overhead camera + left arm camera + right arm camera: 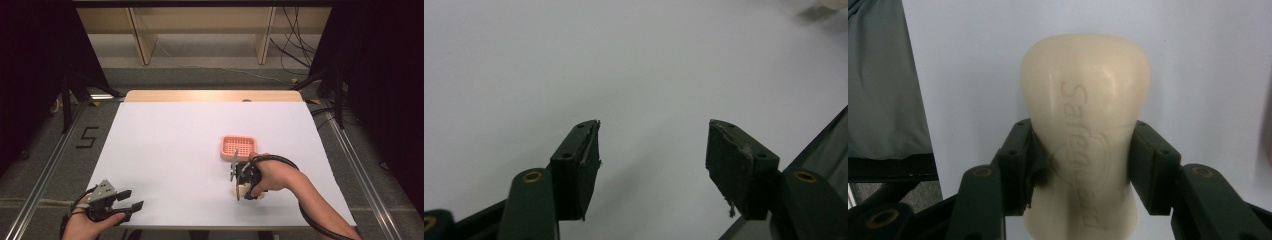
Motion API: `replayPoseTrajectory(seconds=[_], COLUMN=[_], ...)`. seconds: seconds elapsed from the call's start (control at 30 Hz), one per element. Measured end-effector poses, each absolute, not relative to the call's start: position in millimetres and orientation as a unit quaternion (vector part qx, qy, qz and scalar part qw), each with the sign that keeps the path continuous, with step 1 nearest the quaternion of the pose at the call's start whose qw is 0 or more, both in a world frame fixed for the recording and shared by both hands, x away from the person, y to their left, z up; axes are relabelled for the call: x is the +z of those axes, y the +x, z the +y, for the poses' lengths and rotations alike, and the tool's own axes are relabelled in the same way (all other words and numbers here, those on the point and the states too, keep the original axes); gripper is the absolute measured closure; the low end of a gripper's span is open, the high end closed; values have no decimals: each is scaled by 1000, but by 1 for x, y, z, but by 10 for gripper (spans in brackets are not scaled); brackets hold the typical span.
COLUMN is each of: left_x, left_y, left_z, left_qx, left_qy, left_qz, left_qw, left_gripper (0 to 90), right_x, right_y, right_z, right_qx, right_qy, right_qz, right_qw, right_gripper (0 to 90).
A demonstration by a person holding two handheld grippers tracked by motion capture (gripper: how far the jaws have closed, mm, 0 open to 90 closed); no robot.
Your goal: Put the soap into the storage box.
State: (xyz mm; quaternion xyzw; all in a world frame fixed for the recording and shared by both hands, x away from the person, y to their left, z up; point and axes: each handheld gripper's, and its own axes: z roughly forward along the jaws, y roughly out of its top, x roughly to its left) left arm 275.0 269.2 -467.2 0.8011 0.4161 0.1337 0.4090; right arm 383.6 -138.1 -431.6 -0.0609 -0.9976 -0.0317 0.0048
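right gripper (1080, 165): jaws clamp soap bar (1085, 120) | left gripper (651, 155): jaws apart

surface (165, 150): white sheet, wooden far edge | floor (40, 150): grey, "5" (86, 137) taped | black curtains (35, 60) both sides | wooden shelving (200, 30), cables (295, 45) beyond

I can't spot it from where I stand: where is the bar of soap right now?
The bar of soap is clamped between the right tongs near the table's front right, just in front of the pink basket.
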Motion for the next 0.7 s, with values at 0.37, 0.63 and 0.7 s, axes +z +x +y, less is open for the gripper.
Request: replayPoseTrajectory(seconds=[0.37, 0.63, 0.7], left_x=[-468, -467, -467], left_y=[275, 275, 275], left_z=[267, 269, 269], left_qx=[134, 138, 135], left_qy=[797, 800, 801], left_qz=[420, 417, 415], left_qw=[412, 409, 410], left_gripper=[380, 380, 380], right_x=[-424, -421, -418], right_y=[387, 391, 389], right_z=[-141, -142, -142], right_qx=[-26, -30, -20], right_qy=[-65, -57, -86], right_qz=[-998, -998, -996], right_qw=[-1, -6, -2], right_gripper=[505, 505, 506])
